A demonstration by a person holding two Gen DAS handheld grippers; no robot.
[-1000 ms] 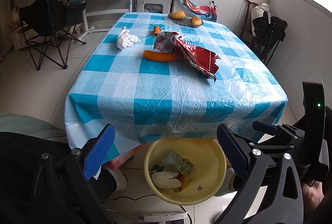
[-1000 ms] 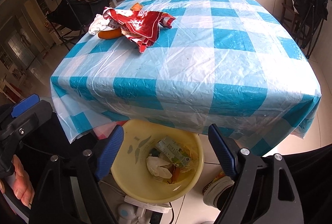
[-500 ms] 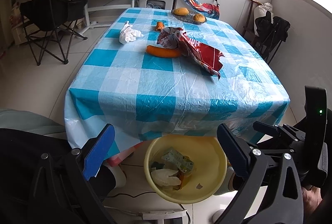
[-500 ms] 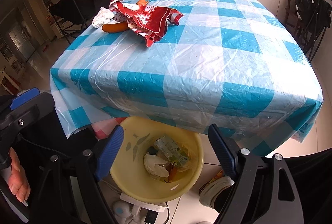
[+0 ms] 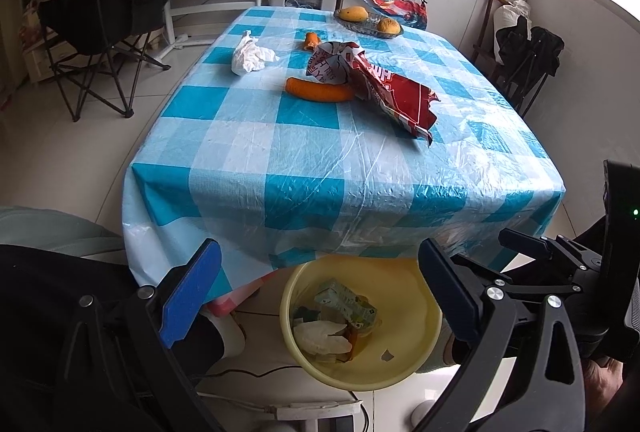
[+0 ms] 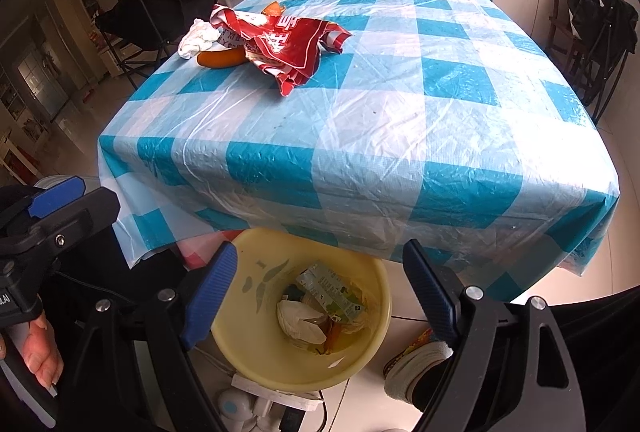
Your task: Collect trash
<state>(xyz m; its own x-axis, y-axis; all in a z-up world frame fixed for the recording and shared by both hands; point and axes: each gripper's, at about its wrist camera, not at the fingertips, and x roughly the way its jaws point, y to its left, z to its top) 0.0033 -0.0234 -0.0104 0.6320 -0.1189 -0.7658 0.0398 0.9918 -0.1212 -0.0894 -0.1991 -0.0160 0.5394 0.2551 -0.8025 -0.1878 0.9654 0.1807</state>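
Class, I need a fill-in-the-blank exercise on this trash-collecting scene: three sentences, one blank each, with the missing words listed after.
1. The yellow basin holding trash stands on the ____ below the table edge.
2. Both the left gripper and the right gripper have their jaws ____.
3. The red wrapper lies on the table, touching an ____ sausage.

Missing words: floor; open; orange
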